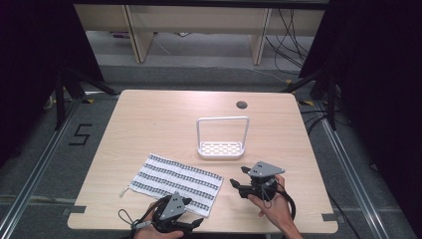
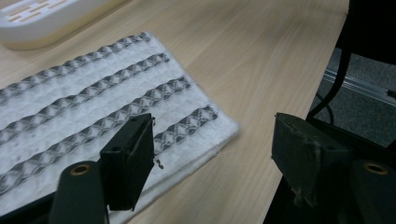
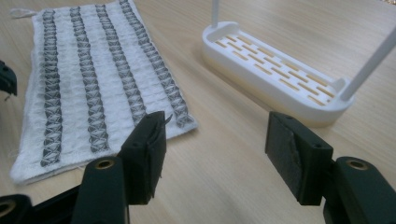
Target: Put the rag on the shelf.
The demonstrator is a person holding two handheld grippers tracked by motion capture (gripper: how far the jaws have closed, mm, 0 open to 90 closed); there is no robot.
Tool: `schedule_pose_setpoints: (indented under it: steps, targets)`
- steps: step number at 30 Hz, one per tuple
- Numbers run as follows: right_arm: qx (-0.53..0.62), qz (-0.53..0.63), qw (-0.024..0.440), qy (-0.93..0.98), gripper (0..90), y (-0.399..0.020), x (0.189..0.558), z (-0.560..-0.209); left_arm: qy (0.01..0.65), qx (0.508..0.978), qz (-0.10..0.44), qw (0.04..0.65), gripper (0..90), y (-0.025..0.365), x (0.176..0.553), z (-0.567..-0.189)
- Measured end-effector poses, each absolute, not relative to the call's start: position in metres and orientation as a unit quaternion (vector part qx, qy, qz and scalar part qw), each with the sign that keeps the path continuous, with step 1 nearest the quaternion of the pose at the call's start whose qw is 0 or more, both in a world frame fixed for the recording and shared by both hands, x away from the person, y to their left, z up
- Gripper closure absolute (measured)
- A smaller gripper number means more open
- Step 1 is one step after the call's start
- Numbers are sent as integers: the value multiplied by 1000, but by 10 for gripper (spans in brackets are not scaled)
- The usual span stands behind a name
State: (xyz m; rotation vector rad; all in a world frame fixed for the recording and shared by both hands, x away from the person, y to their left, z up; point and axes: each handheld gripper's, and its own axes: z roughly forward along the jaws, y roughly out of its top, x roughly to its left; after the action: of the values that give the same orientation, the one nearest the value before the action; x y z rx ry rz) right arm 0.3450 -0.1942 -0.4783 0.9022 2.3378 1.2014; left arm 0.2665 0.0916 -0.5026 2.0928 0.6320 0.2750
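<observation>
Each bare hand carries a black two-jaw gripper, left (image 1: 191, 225) and right (image 1: 238, 180), topped by a grey triangular plate, trailing black cable.

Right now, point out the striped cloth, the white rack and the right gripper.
striped cloth (image 1: 175, 182): high view, middle of the fabric.
white rack (image 1: 220, 148): high view, slotted base.
right gripper (image 1: 239, 179): high view, midway between fingertips.

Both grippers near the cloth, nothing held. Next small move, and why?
Probably ease each gripper onto its nearest near-edge corner of the cloth. It lies flat, ungripped. The left gripper is open, straddling one corner; the right gripper is open over bare table just off the corner nearest the rack.
</observation>
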Motion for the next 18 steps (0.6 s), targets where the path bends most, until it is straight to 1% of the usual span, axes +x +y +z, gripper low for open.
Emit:
schedule_pose_setpoints:
  steps: [1, 3, 4, 5, 10, 14, 18]
  targets:
    - [315, 423, 180, 830, 399, -193, 347, -479, 244, 858, 104, 440, 307, 90, 268, -502]
    - [319, 423, 176, 830, 402, -190, 348, -480, 242, 858, 110, 440, 315, 86, 268, -504]
    - [327, 422, 164, 830, 406, -184, 350, -481, 239, 860, 117, 435, 335, 82, 268, -506]
    - [318, 420, 166, 834, 408, -183, 352, -481, 239, 860, 117, 435, 342, 82, 268, -506]
    - [300, 406, 152, 850, 437, -170, 359, -485, 242, 860, 96, 438, 404, 73, 271, -510]
    - [296, 395, 140, 858, 461, -161, 364, -490, 243, 865, 105, 426, 427, 70, 274, -513]
    - [300, 384, 141, 862, 474, -156, 370, -495, 235, 872, 107, 416, 450, 70, 277, -513]
